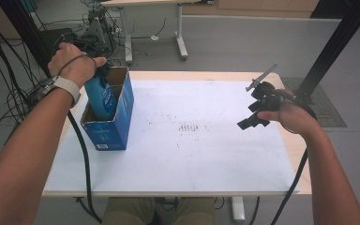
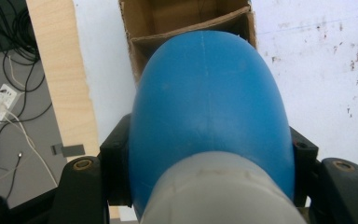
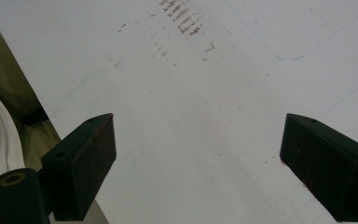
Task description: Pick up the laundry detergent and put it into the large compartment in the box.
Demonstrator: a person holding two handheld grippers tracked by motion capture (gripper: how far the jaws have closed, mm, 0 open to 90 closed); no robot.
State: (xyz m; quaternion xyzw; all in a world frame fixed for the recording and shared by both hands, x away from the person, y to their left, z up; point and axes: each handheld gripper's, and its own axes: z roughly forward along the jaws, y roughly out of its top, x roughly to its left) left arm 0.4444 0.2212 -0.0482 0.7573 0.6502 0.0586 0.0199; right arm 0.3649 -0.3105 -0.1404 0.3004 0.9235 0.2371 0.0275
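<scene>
left gripper (image 1: 104,70) clamped on the blue bottle (image 1: 101,96), about halfway down into the box (image 1: 117,122), so it needs lowering and letting go; right gripper (image 1: 258,110) wide open, empty

Left gripper (image 1: 104,70) jaws clamped, seemingly pointing downward; right gripper (image 3: 198,163) jaws spread wide, raised at right.

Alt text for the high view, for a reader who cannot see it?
The left gripper holds a blue bottle upright in an open blue cardboard box at the white table's left. The right gripper hovers open over the right side.
</scene>
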